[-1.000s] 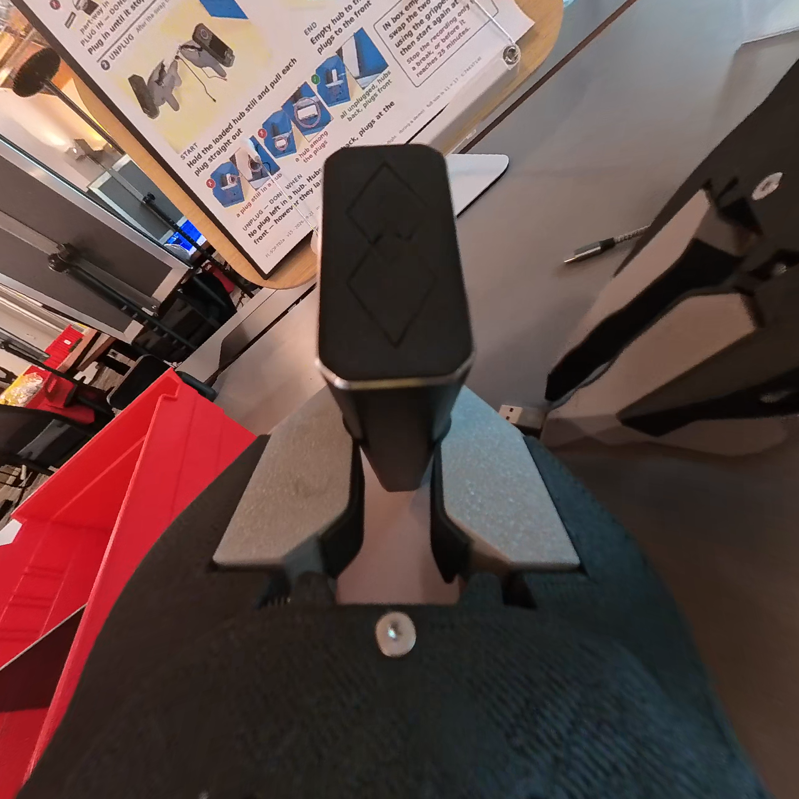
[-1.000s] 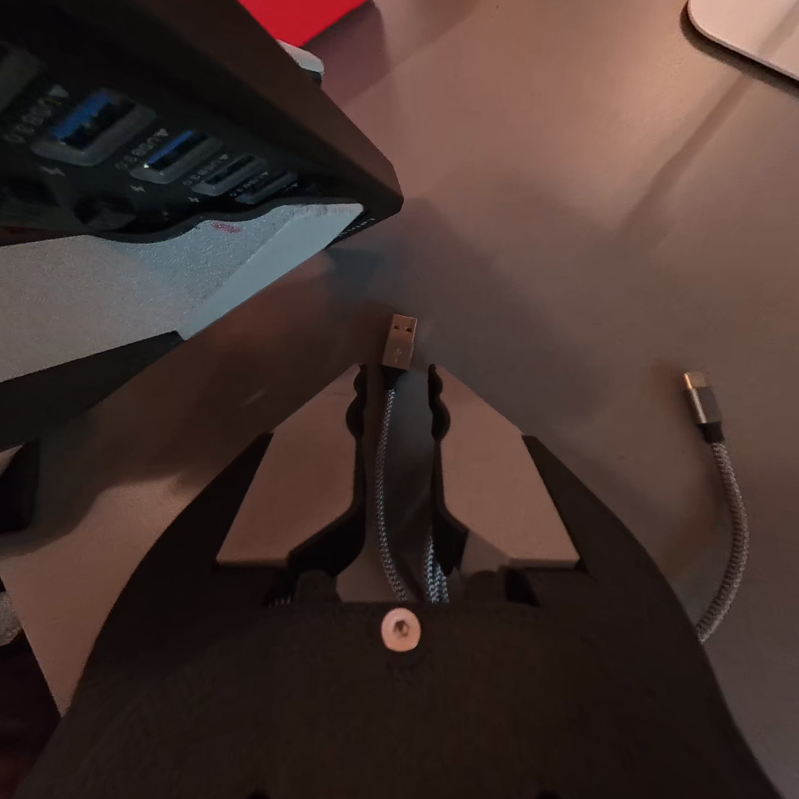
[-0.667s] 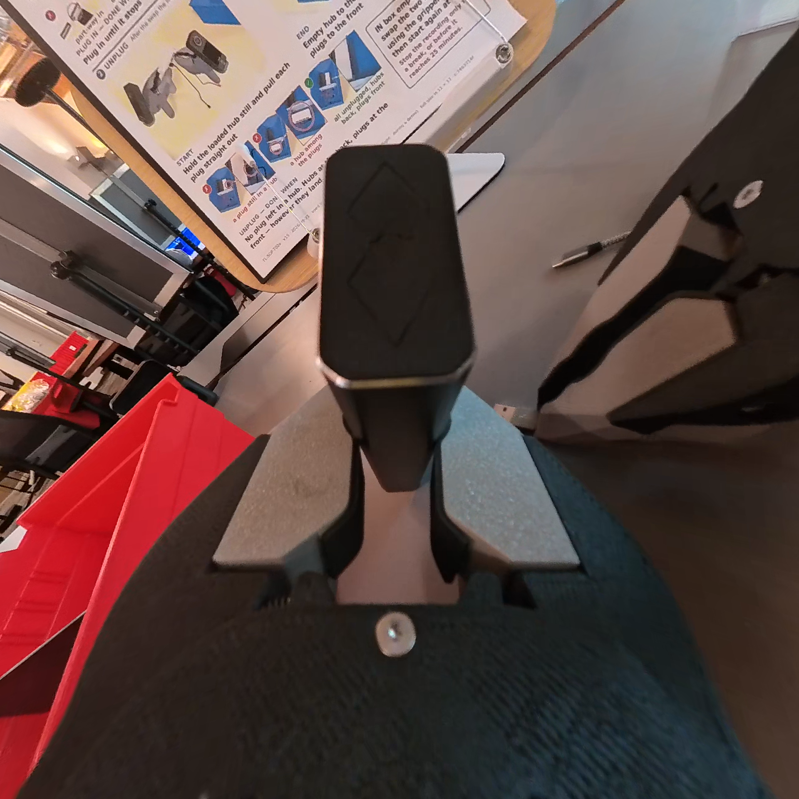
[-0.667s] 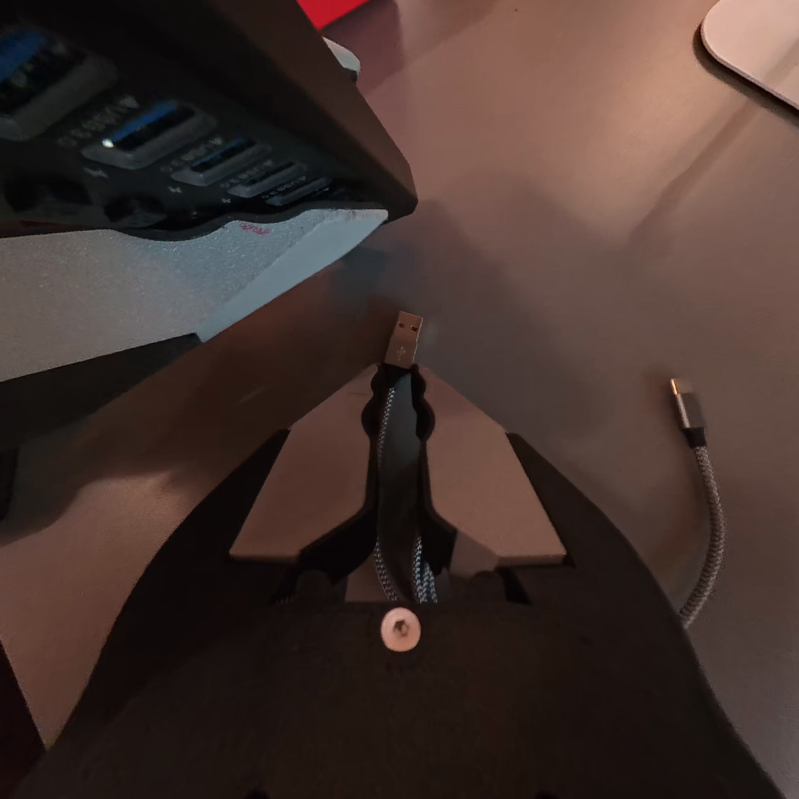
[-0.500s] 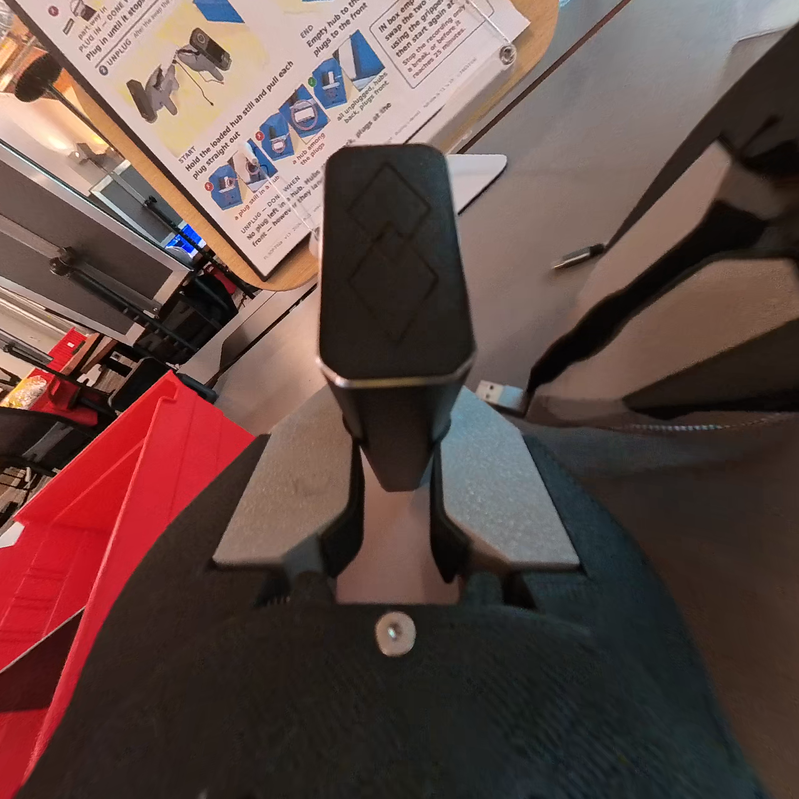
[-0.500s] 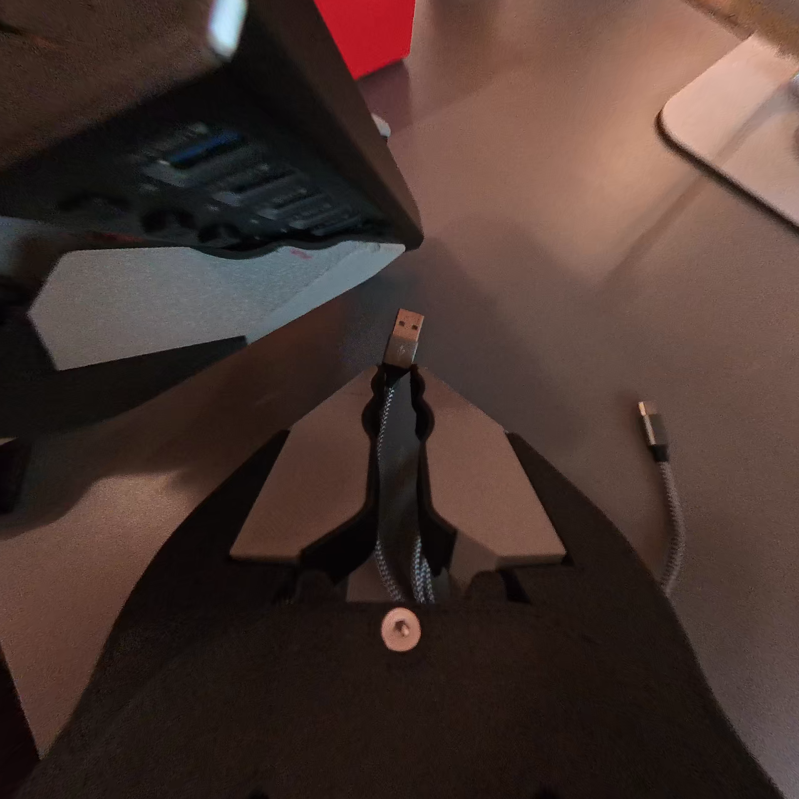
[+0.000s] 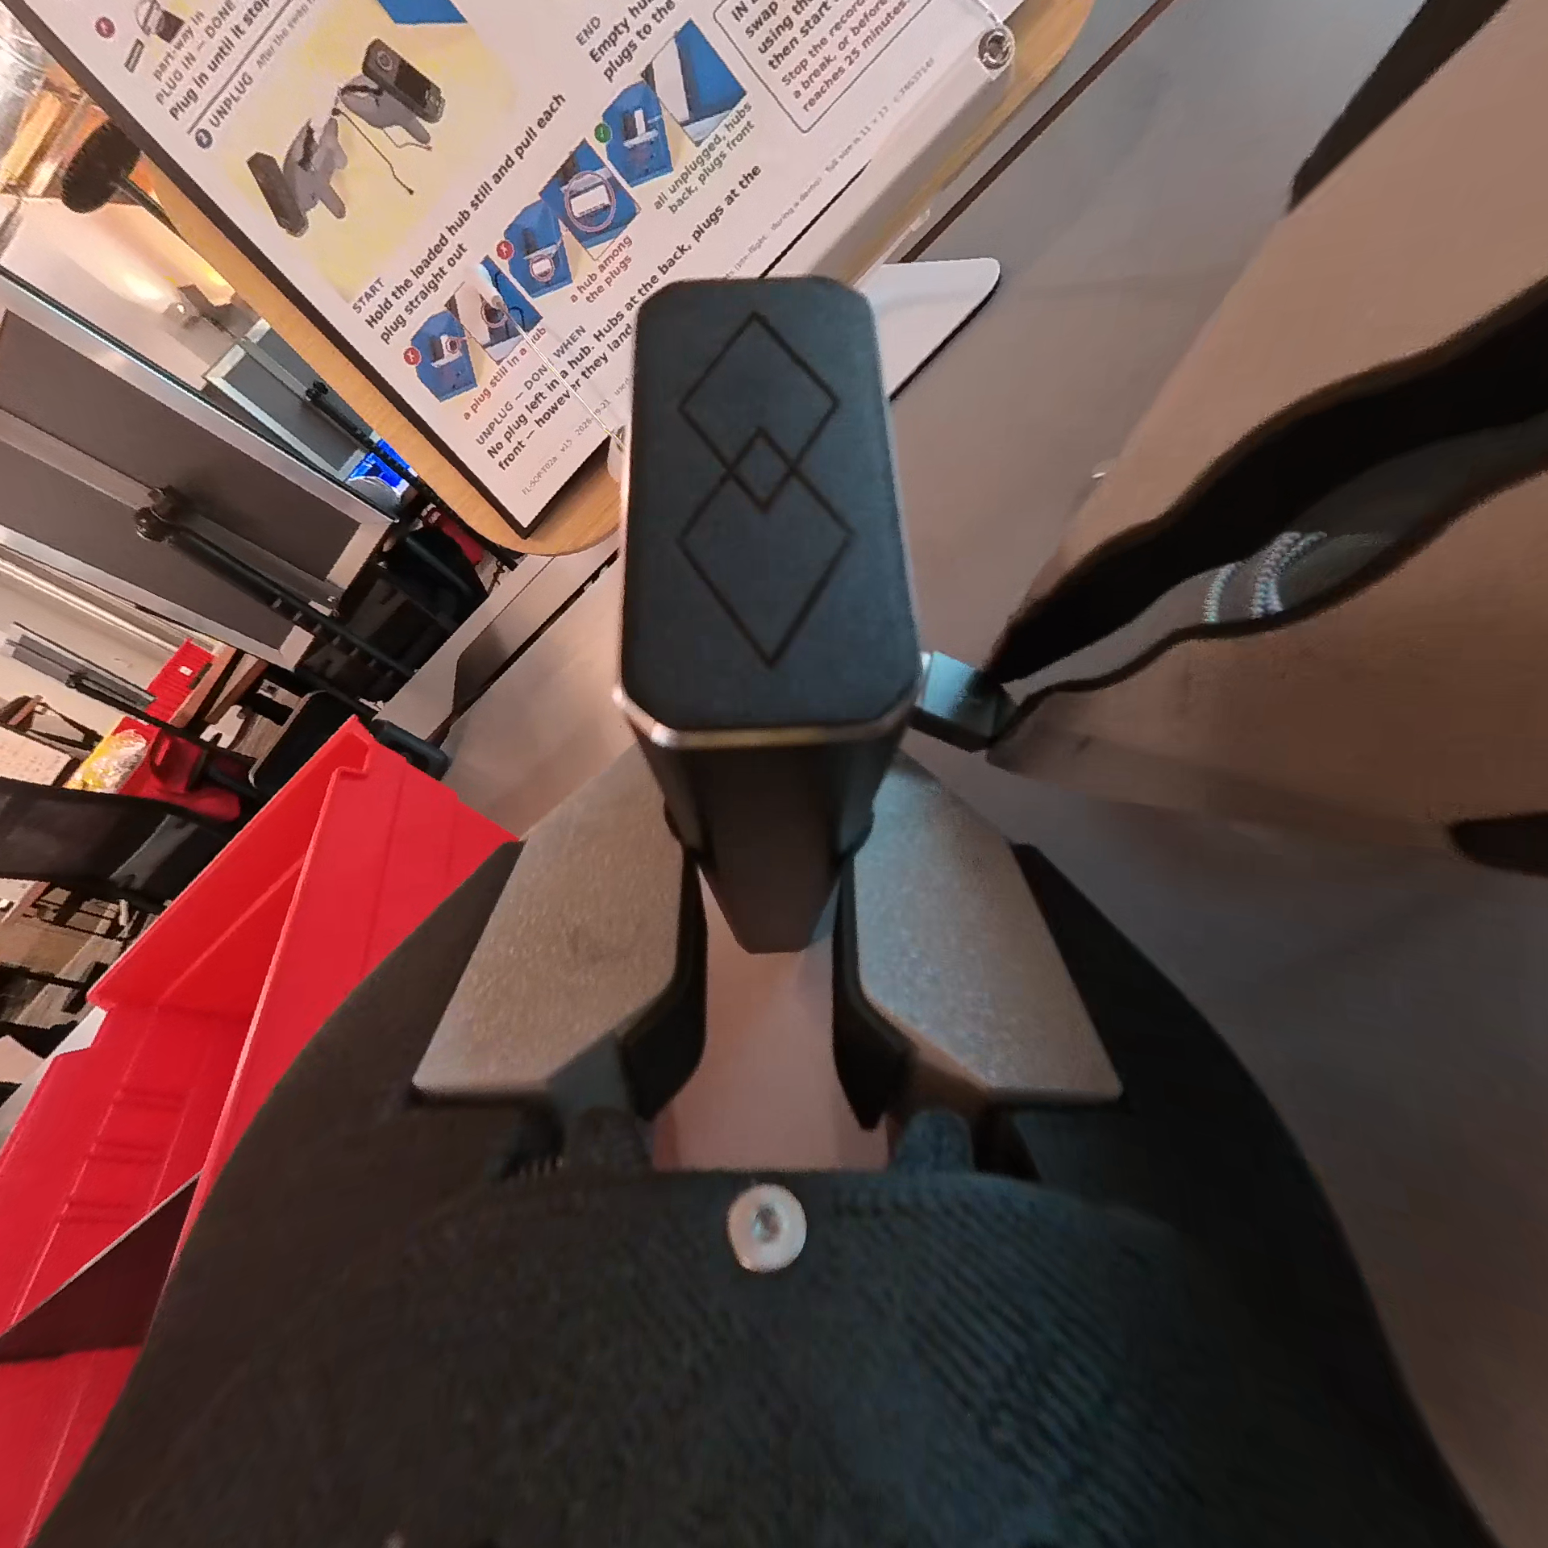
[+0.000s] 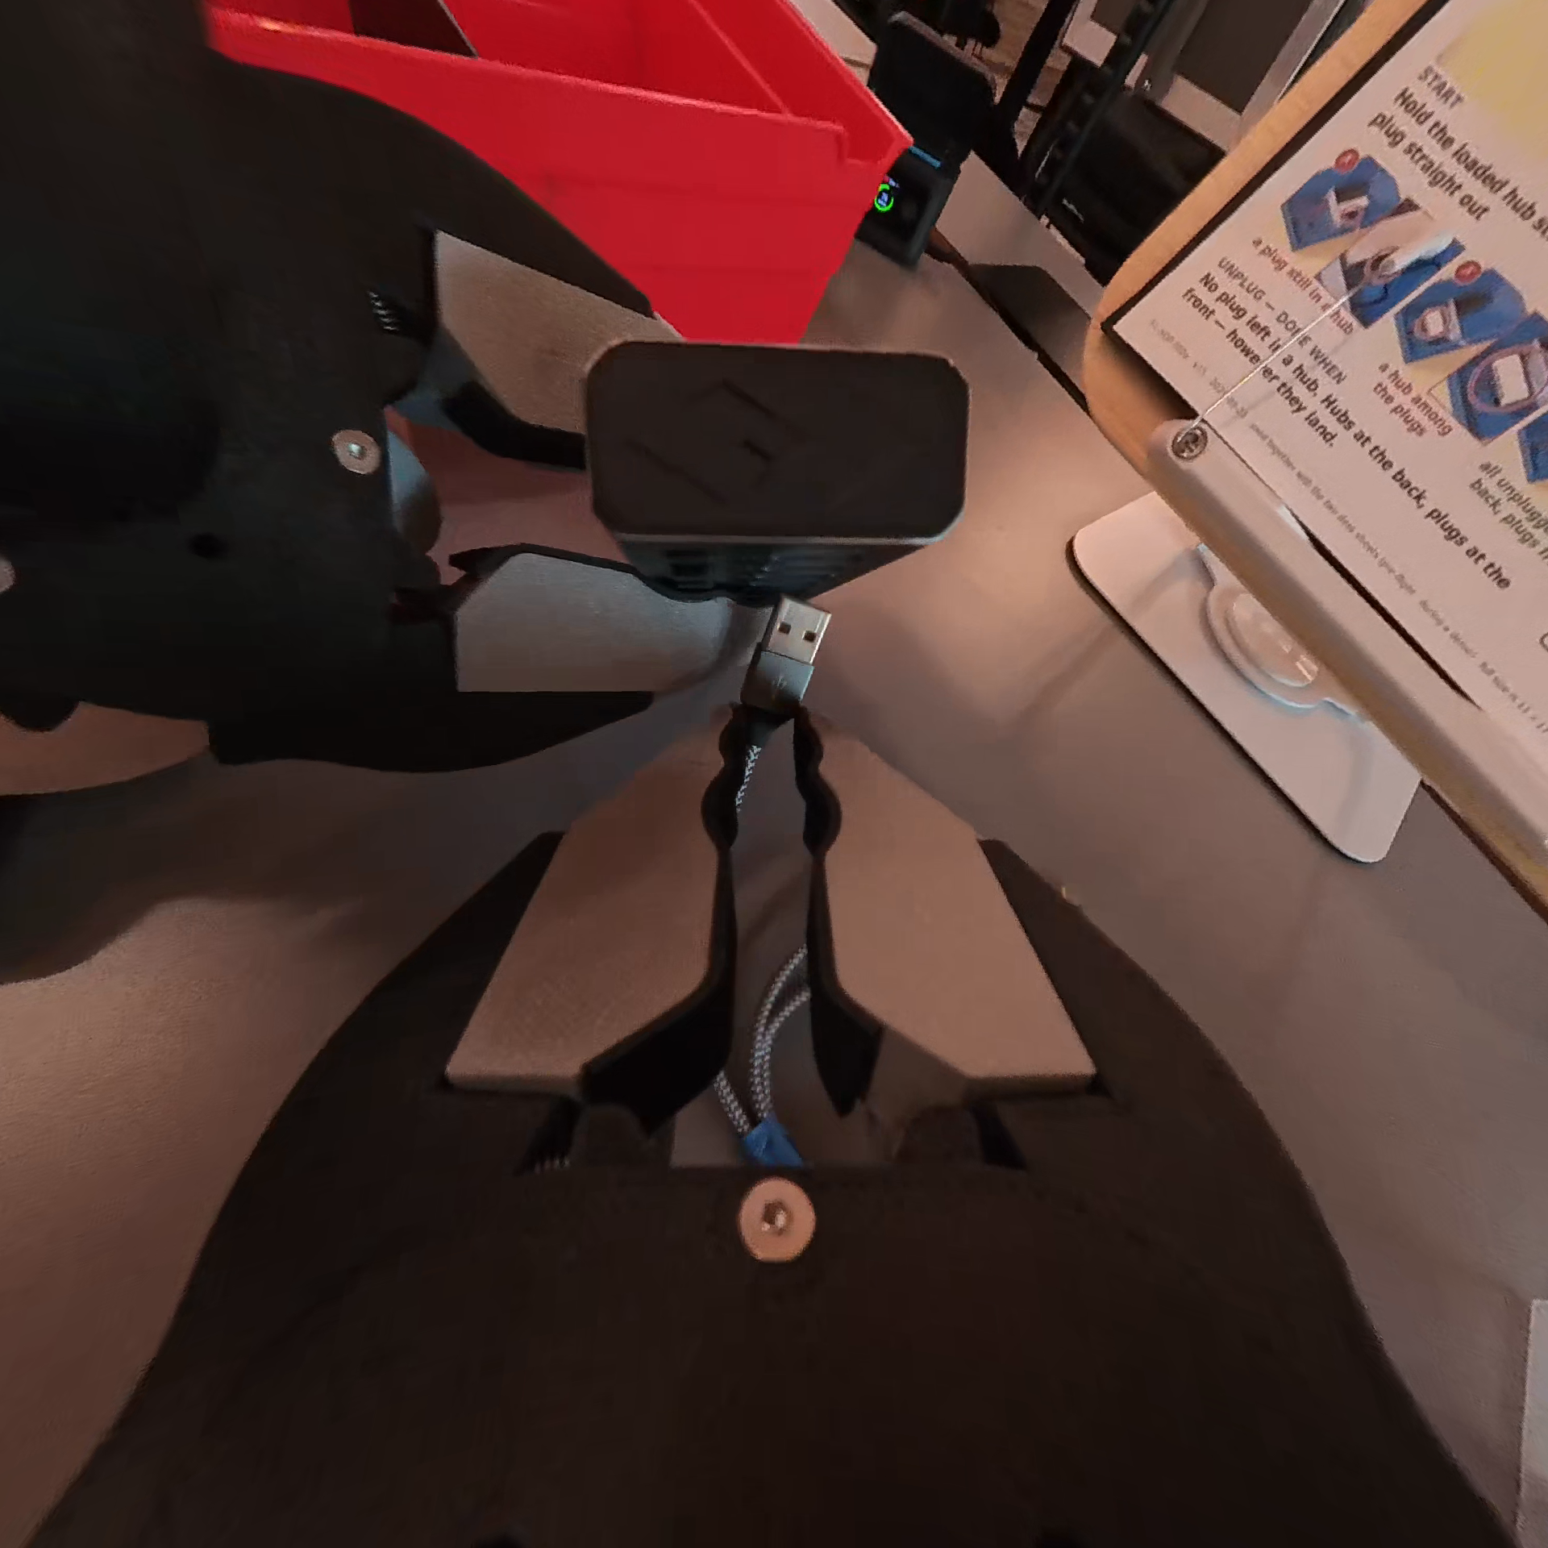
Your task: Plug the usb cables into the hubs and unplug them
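My left gripper point(image 7: 766, 863) is shut on a black USB hub point(image 7: 764, 511) with a diamond pattern on its top, and holds it above the grey table. My right gripper point(image 8: 766, 729) is shut on a braided grey USB cable point(image 8: 758, 1039), just behind its USB-A plug point(image 8: 787, 649). The plug's metal tip sits right at the hub's port side point(image 8: 737, 578), near its right end. I cannot tell whether it has entered a port. In the left wrist view the plug point(image 7: 951, 699) touches the hub's right side, held by the right gripper point(image 7: 1001, 712).
A red bin point(image 7: 218, 1005) stands to the left, also in the right wrist view point(image 8: 670, 167). An instruction sheet on a stand point(image 8: 1374, 402) with a white base point(image 8: 1240, 670) stands at the back right. The grey table point(image 8: 251, 879) lies below both grippers. The gap from one gripper's tips to the other's is roughly 5 cm. The white base point(image 8: 1240, 670) is about 30 cm from both grippers' fingertips.
The right gripper has lifted the plug off the table and brought it up to the hub's port side. The left gripper has kept the hub nearly still.
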The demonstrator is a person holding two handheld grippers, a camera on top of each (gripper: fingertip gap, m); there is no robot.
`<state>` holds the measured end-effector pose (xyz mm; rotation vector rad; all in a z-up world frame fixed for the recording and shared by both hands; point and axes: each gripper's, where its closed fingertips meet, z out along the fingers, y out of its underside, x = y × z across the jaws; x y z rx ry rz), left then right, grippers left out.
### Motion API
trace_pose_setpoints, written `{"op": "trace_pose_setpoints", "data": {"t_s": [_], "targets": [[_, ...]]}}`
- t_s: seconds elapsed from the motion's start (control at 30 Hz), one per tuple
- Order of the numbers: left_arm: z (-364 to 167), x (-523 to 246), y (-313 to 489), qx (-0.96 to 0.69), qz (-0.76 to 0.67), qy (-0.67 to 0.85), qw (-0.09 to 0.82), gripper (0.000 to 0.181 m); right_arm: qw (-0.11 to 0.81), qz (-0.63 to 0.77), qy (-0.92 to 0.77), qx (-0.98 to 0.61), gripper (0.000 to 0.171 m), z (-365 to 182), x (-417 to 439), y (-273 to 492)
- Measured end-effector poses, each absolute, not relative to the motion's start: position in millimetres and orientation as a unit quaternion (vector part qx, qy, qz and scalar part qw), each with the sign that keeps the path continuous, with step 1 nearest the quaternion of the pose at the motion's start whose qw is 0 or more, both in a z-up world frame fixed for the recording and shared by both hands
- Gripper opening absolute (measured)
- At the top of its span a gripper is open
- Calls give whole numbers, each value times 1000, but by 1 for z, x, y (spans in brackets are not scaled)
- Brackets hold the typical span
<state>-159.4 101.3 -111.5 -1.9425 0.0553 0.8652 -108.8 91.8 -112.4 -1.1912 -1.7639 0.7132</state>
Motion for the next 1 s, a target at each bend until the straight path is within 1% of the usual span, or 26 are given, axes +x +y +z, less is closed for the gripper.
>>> {"op": "trace_pose_setpoints", "data": {"t_s": [0.2, 0.7, 1.0], "targets": [[-113, -154, 105, -797, 373, 47, 474, 27, 440, 253, -720, -473, 8, -117, -108, 93], [-113, -150, 107, -784, 412, 94, 454, 28, 427, 227, -744, -461, 8, -125, -105, 94], [-117, -145, 109, -789, 400, 109, 454, 28, 408, 244, -749, -462, 8, -127, -103, 93]]}}
